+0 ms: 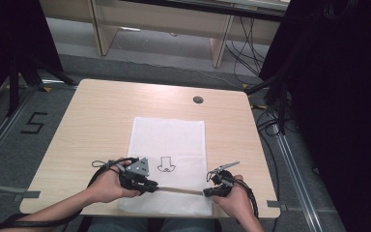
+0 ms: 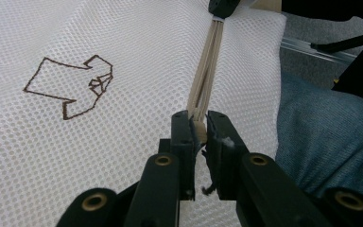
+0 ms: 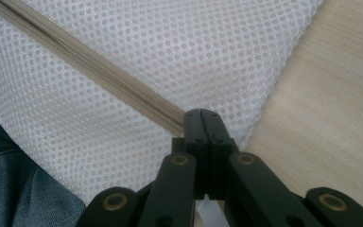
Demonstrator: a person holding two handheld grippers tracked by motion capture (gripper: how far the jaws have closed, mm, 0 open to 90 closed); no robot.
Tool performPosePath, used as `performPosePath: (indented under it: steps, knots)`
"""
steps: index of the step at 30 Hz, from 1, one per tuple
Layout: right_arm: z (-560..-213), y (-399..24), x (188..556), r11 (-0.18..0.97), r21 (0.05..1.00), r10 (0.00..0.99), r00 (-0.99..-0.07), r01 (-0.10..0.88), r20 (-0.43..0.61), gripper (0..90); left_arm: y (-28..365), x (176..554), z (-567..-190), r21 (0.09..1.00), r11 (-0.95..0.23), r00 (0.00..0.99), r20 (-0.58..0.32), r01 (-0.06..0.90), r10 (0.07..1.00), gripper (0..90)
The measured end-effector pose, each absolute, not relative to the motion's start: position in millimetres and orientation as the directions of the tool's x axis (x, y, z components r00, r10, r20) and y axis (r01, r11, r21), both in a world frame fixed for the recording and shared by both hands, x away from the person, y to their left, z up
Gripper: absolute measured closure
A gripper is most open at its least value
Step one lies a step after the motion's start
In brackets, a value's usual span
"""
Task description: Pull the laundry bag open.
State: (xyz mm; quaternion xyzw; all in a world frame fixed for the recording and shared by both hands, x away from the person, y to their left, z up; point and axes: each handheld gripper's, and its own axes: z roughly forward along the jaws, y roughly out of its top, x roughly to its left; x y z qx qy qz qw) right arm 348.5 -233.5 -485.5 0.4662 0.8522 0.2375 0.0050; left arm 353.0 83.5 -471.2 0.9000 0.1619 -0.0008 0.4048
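A white mesh bag [image 1: 169, 140] lies flat on the wooden table [image 1: 101, 116], with a small brown outline drawing [image 1: 165, 165] on it. Along its near edge runs a beige zipper [image 1: 178, 190]. My left gripper [image 1: 153, 186] is shut on the zipper's left end; up close, the beige zipper [image 2: 208, 66] runs away from my left gripper [image 2: 199, 124] across the mesh. My right gripper [image 1: 206, 192] pinches the zipper's right end near the bag's corner. In the right gripper view the jaws of my right gripper [image 3: 202, 118] meet tightly where the zipper [image 3: 94, 71] ends.
A round grommet [image 1: 198, 100] sits in the table's far side. The person's blue jeans [image 2: 321, 137] lie just beyond the near table edge. Bare wood [image 3: 331, 109] lies right of the bag. Cables and desk legs [image 1: 220, 46] stand on the floor behind.
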Motion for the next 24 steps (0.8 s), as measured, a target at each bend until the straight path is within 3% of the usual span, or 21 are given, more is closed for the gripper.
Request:
performPosePath:
  steps: [24]
  knots:
    - [-486, -234, 348, 0.451, 0.412, 0.797, -0.565, 0.792, 0.214, 90.0, 95, 354, -469, 0.728, -0.617, 0.945, -0.134, 0.298, 0.298, 81.4]
